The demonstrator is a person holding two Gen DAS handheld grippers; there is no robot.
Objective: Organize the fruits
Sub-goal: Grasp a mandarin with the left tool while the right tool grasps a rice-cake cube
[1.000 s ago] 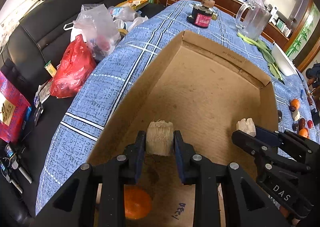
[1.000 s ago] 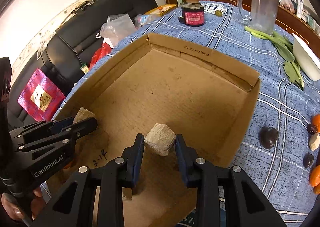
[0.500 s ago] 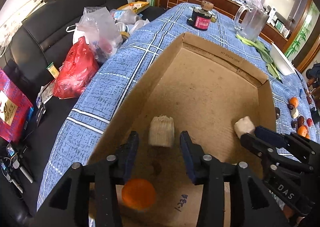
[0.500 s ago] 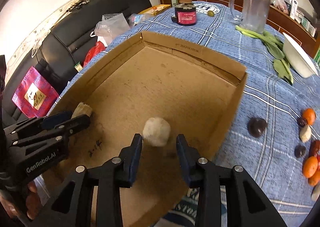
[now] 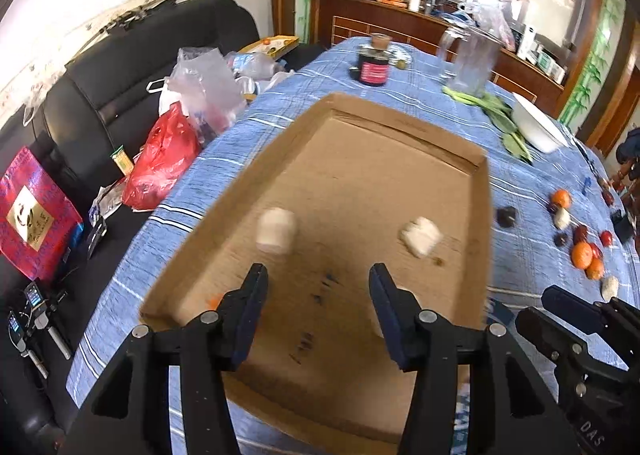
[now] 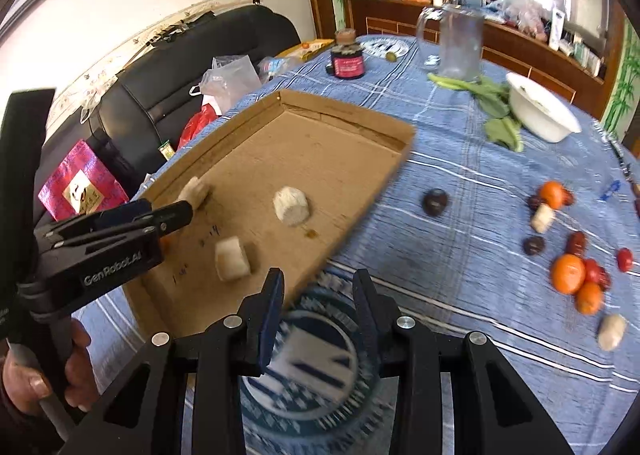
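A shallow cardboard tray (image 5: 482,215) (image 6: 352,115) lies on the blue table. Pale cut fruit chunks lie in it: one at the left (image 5: 276,231) (image 6: 194,189), one at the right (image 5: 420,241) (image 6: 291,206), and a third near the front (image 6: 232,259). An orange (image 5: 214,301) peeks out behind my left fingers. My left gripper (image 5: 318,311) (image 6: 188,215) is open and empty above the tray's near part. My right gripper (image 6: 318,309) (image 5: 536,311) is open and empty above the cloth just right of the tray. Loose oranges (image 6: 568,273), dark plums (image 6: 435,202) and red fruits (image 6: 576,243) lie on the cloth at the right.
A white bowl (image 6: 540,111), leafy greens (image 6: 496,111), a glass pitcher (image 6: 460,43) and a dark jar (image 6: 348,61) stand at the table's far end. A black sofa (image 5: 120,67) with plastic bags (image 5: 164,159) runs along the left.
Both grippers opened, let go of their pale chunks into the tray, and pulled back and up. The right gripper moved right, off the tray.
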